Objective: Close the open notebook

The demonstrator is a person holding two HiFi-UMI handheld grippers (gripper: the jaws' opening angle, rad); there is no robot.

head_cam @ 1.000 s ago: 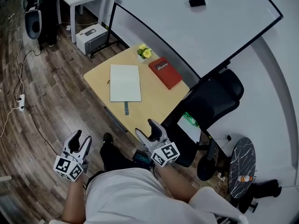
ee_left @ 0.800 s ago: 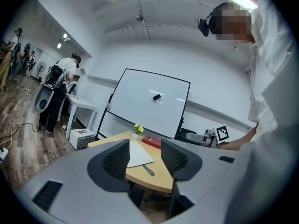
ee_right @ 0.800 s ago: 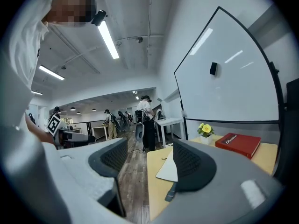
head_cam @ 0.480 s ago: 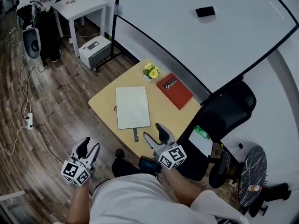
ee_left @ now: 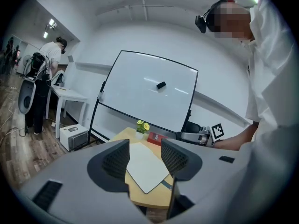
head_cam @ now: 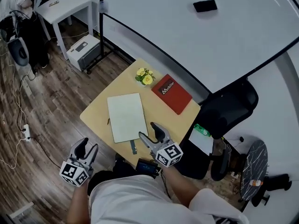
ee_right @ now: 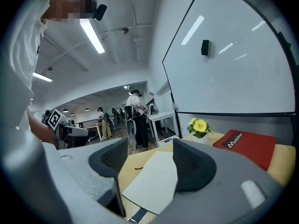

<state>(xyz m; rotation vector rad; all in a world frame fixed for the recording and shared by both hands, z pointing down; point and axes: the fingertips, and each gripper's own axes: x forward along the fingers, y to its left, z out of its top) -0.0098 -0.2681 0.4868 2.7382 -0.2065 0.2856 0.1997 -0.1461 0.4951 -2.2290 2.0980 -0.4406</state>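
The notebook (head_cam: 125, 117) lies flat in the middle of the bench (head_cam: 154, 110), a white page up. A red book (head_cam: 171, 93) is at its 2 o'clock and yellow flowers (head_cam: 145, 76) at 1 o'clock. The right claw (head_cam: 150, 133), near its 5 o'clock corner, is released and empty. The left claw (head_cam: 86, 146), at 7 o'clock over the floor (head_cam: 51, 125), is released too.

A red book (head_cam: 171, 94) lies on my table (head_cam: 100, 108), just beside yellow flowers (head_cam: 145, 76) at the far edge. Behind them stands a whiteboard (head_cam: 187, 36) with a black eraser (head_cam: 205, 5). A black chair (head_cam: 229, 107) sits to my right.
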